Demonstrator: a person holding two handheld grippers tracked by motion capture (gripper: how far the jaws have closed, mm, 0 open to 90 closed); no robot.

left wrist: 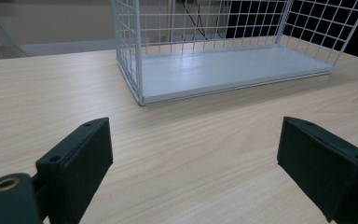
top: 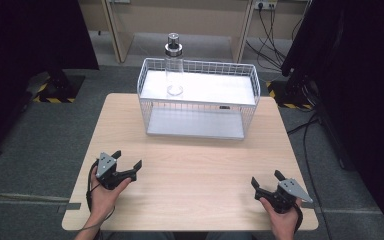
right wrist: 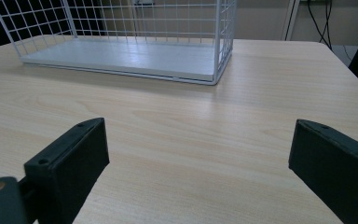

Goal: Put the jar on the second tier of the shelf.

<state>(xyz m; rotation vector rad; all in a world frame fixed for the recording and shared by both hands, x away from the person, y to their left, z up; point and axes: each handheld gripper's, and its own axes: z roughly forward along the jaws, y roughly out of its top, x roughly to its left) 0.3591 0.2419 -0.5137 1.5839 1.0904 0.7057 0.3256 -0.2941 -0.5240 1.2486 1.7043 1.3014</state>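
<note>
A clear bottle (top: 174, 65) stands atop the white wire rack (top: 198, 98).

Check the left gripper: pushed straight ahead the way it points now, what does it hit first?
Probably the white wire rack. The left gripper is open, jaws wide apart over bare tabletop, aimed at the rack's open front near its left corner post. Nothing lies between; whether it meets post or lower shelf is unclear.

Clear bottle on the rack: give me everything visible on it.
The clear bottle is a tall, see-through cylinder, glass or plastic by its look, with a dark collar and a silvery cap or pump top. It stands upright on the upper shelf of the white wire rack, toward its left end near the back. It looks empty, though that is hard to confirm. Nothing but the shelf touches it.
</note>
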